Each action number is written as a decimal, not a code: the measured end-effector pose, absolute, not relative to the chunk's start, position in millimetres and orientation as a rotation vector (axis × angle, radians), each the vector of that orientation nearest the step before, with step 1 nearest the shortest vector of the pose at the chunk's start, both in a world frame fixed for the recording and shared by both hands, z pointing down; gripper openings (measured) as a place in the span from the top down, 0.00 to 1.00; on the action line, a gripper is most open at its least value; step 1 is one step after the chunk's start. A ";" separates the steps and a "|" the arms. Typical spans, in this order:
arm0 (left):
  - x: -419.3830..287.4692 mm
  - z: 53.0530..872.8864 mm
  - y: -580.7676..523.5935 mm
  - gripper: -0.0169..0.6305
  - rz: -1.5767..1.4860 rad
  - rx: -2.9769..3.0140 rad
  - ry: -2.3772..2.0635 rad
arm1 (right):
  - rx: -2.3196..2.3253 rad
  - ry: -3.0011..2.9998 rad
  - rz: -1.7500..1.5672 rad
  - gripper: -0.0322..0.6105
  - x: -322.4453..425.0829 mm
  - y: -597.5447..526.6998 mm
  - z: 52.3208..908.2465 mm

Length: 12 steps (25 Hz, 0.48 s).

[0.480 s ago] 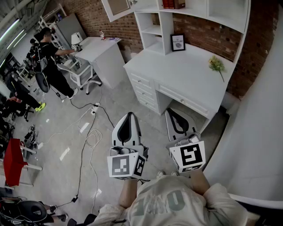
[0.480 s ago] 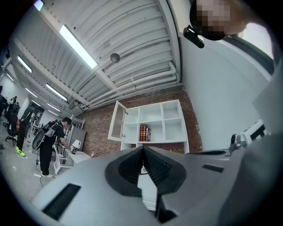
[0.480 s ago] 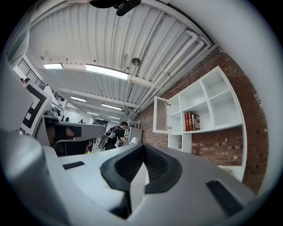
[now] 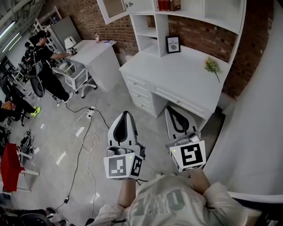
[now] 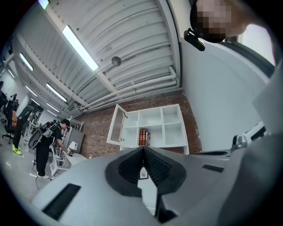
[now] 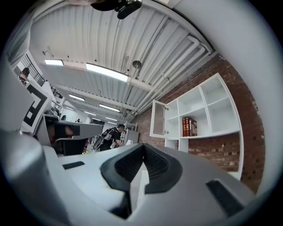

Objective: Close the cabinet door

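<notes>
Head view: the scene has slid slightly left, the desk (image 4: 185, 75) with it. The left gripper (image 4: 125, 114) and right gripper (image 4: 170, 110), both pinched shut and empty, are well short of the door (image 4: 112, 8), open at 11 o'clock.

Left gripper view: the door (image 5: 116, 125) is at 10 o'clock of the jaw tips.

Right gripper view: the door (image 6: 158, 118) is at 1 o'clock. The approach has barely begun.

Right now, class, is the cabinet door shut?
No, the door stands swung out at the left of the white shelves.
</notes>
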<state>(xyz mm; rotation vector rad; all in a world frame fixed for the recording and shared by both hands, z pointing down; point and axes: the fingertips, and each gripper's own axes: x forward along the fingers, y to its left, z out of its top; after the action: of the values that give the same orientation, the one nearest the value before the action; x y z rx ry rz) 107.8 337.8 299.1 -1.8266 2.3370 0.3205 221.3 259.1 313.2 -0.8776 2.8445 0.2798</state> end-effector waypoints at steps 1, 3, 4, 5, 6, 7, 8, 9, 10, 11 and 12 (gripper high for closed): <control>105.6 299.8 336.7 0.95 0.325 -1.832 2.336 | -0.876 2.838 0.281 0.92 220.1 259.0 311.7; 100.8 301.8 334.8 0.95 0.334 -1.844 2.334 | -0.875 2.839 0.290 0.92 215.2 259.5 311.5; 98.2 303.1 333.9 0.95 0.339 -1.850 2.334 | -0.878 2.845 0.295 0.92 211.5 259.5 312.9; 95.3 304.7 332.7 0.95 0.342 -1.856 2.334 | -0.882 2.854 0.297 0.92 207.0 259.1 315.1; 92.1 306.4 331.0 0.95 0.342 -1.862 2.334 | -0.882 2.864 0.294 0.92 201.6 258.6 317.4; 88.1 308.5 328.9 0.95 0.338 -1.867 2.337 | -0.878 2.872 0.289 0.92 195.6 257.7 319.4; 83.2 310.9 326.6 0.95 0.331 -1.870 2.343 | -0.877 2.877 0.288 0.92 189.9 255.8 321.2; 77.4 313.3 324.5 0.95 0.324 -1.872 2.351 | -0.880 2.879 0.292 0.92 184.7 253.1 323.2; 70.7 315.4 323.4 0.95 0.321 -1.872 2.359 | -0.880 2.882 0.293 0.92 179.1 250.7 324.9; 63.5 317.0 323.5 0.95 0.323 -1.871 2.366 | -0.875 2.884 0.286 0.92 173.1 249.3 326.6; 56.0 318.7 324.5 0.95 0.329 -1.868 2.372 | -0.870 2.888 0.274 0.92 166.7 248.3 328.9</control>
<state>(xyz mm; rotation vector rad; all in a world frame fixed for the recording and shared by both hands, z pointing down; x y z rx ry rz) 56.0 324.5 318.7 -1.8676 2.3723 0.3286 166.7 248.3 328.9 -0.8697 2.8877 0.2740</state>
